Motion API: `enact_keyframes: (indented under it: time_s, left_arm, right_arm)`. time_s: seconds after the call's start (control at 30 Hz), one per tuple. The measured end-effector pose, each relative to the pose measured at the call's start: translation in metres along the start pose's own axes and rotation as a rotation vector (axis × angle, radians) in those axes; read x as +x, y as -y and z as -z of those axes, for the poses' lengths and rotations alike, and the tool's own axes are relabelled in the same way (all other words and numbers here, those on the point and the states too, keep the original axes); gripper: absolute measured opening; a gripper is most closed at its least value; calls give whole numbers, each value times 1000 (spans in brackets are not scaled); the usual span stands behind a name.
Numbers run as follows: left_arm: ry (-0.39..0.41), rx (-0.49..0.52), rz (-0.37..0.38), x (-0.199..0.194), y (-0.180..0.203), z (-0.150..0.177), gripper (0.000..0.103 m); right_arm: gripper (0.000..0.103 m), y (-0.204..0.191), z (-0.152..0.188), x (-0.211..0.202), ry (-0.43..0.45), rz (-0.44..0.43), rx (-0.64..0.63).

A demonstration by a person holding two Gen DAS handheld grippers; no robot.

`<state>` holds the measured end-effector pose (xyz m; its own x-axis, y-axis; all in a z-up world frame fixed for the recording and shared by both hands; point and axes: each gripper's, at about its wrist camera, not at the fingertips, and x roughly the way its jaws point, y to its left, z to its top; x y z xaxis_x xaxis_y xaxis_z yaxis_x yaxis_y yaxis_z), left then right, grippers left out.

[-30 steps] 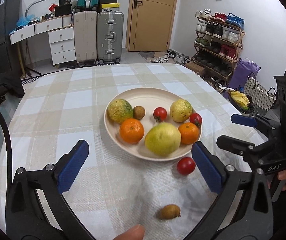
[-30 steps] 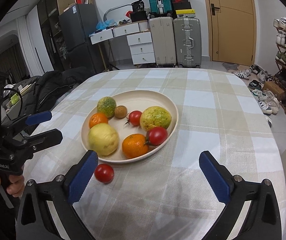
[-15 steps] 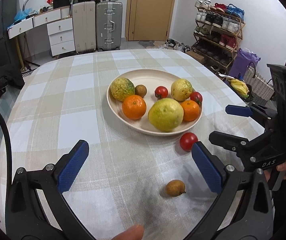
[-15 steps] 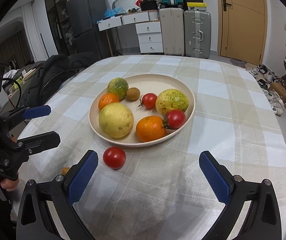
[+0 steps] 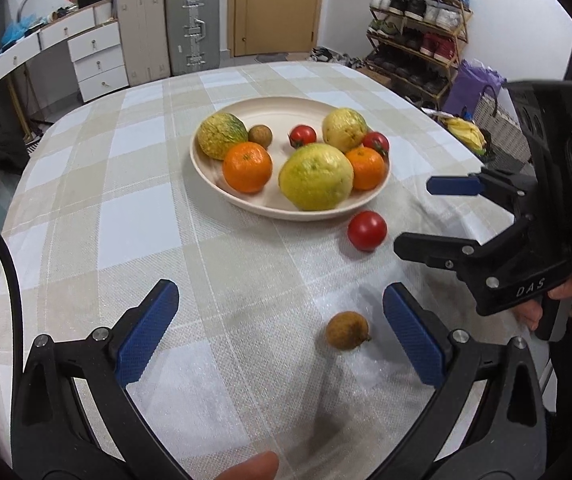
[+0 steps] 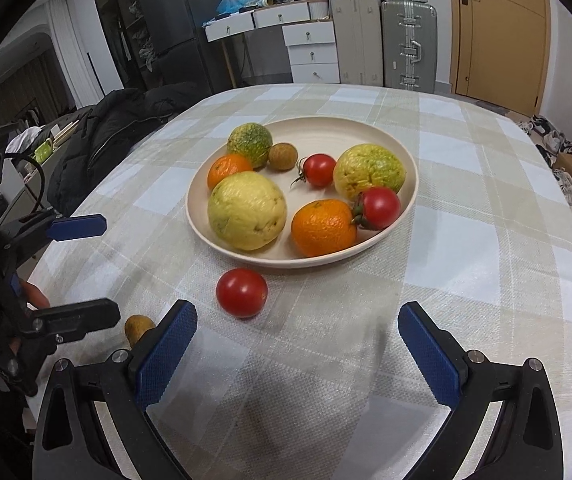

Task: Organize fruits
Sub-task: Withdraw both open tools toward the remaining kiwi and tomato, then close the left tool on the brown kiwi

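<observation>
Left wrist view: the left gripper (image 5: 279, 332) hovers low over a round table covered with a beige and white checked cloth (image 5: 133, 216), its blue-padded jaws spread wide with nothing between them. A small brown longan (image 5: 346, 330) lies on the cloth just inside the right-hand jaw, not touching it. Farther ahead, a loose red tomato (image 5: 367, 231) sits on the cloth just beside the near rim of a cream plate (image 5: 213, 182). The plate holds two oranges, three yellow-green fruits, two tomatoes and another longan. The right gripper (image 5: 426, 216) enters from the right, jaws apart and empty, near the loose tomato.

Right wrist view: the right gripper (image 6: 298, 344) is spread wide and holds nothing. The loose tomato (image 6: 241, 293) lies on the cloth ahead of its left jaw, close to the plate (image 6: 366, 136). The longan (image 6: 138, 328) is partly hidden behind that jaw. At the left edge, the left gripper (image 6: 85, 272) shows, jaws apart.
</observation>
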<state>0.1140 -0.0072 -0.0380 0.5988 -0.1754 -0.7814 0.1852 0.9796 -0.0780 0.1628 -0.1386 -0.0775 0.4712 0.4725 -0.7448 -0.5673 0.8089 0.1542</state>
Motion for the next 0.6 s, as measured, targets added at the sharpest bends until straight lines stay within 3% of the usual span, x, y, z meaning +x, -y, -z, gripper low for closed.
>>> enact_keyframes:
  time_s: [0.33, 0.6]
  left_arm:
    - [-75, 74, 62, 14, 13, 9, 95]
    - [-144, 119, 117, 25, 20, 18, 67]
  right_arm:
    - [102, 0, 0, -2, 7, -17, 2]
    - [102, -1, 1, -2, 1, -24, -2]
